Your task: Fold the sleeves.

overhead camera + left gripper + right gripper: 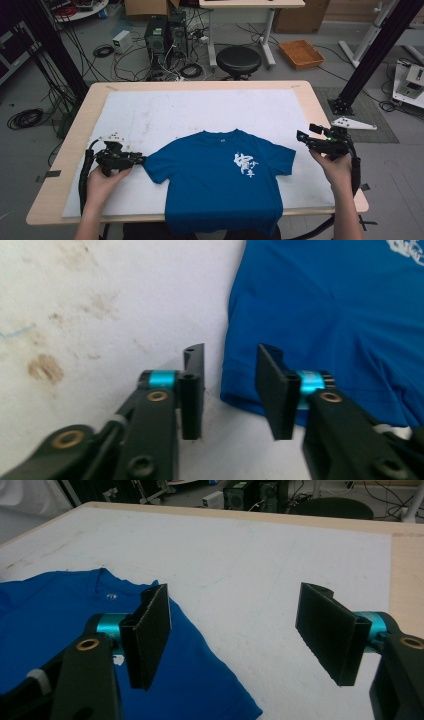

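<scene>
While both tongs (141, 159) (302, 136) stand spread, the blue T-shirt (210, 175) bears an unreadable white print (246, 164).

Left tongs (141, 160) low, jaws partly apart; right tongs (301, 137) raised, jaws spread wide.

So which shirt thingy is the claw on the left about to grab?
On the wooden table lies a white mat, and on it a blue T-shirt spread flat. The left gripper sits at the hem of one short sleeve, jaws not yet pinching it. That sleeve is plain blue; the white print lies nearer the other sleeve.
</scene>
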Demonstrator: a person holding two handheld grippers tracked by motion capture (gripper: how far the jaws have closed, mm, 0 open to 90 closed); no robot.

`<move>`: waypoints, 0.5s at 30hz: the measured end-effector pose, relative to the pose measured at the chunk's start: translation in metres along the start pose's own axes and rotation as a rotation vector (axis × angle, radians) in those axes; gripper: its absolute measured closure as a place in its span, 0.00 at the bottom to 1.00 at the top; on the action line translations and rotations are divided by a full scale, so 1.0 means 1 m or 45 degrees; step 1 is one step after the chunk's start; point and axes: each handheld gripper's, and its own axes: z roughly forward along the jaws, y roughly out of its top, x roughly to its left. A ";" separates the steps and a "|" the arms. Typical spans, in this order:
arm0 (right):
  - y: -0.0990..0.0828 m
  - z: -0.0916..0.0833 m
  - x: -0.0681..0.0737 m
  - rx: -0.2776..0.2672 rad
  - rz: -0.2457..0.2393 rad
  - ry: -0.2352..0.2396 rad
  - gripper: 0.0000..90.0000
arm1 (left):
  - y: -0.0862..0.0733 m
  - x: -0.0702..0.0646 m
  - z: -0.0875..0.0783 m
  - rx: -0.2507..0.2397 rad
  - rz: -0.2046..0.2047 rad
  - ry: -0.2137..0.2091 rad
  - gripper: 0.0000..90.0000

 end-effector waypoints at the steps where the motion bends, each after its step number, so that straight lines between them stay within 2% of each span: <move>1: 0.000 0.000 0.000 -0.002 0.000 -0.003 0.34 | -0.001 0.000 0.000 0.016 0.013 0.003 0.95; 4: 0.000 -0.001 0.000 -0.007 0.000 -0.002 0.34 | 0.000 -0.002 0.001 0.010 0.031 -0.021 0.98; 6: 0.000 -0.002 -0.001 -0.009 -0.001 -0.001 0.35 | 0.001 -0.004 -0.001 -0.024 0.005 -0.056 0.98; 7: 0.000 -0.002 0.000 -0.009 0.001 0.000 0.35 | 0.001 -0.004 -0.001 -0.024 0.005 -0.056 0.98; 8: 0.000 -0.002 0.000 -0.009 0.001 0.000 0.35 | 0.003 -0.005 -0.003 -0.048 -0.024 -0.089 0.98; 9: 0.001 -0.003 -0.001 -0.015 -0.003 0.002 0.35 | 0.007 -0.008 -0.008 -0.130 -0.092 -0.160 0.98; 10: 0.001 -0.003 -0.001 -0.016 -0.002 0.000 0.36 | 0.007 -0.008 -0.008 -0.130 -0.092 -0.160 0.98; 11: 0.002 -0.004 -0.001 -0.021 -0.004 -0.002 0.36 | 0.015 -0.015 -0.013 -0.198 -0.123 -0.219 0.98; 12: 0.002 -0.005 -0.001 -0.023 -0.004 -0.003 0.36 | 0.021 -0.021 -0.014 -0.214 -0.142 -0.246 0.98; 13: 0.003 -0.005 0.000 -0.023 -0.002 -0.002 0.36 | 0.021 -0.021 -0.014 -0.214 -0.142 -0.246 0.98; 15: 0.004 -0.006 0.001 -0.028 -0.015 -0.003 0.36 | 0.032 -0.035 -0.012 -0.242 -0.135 -0.294 0.98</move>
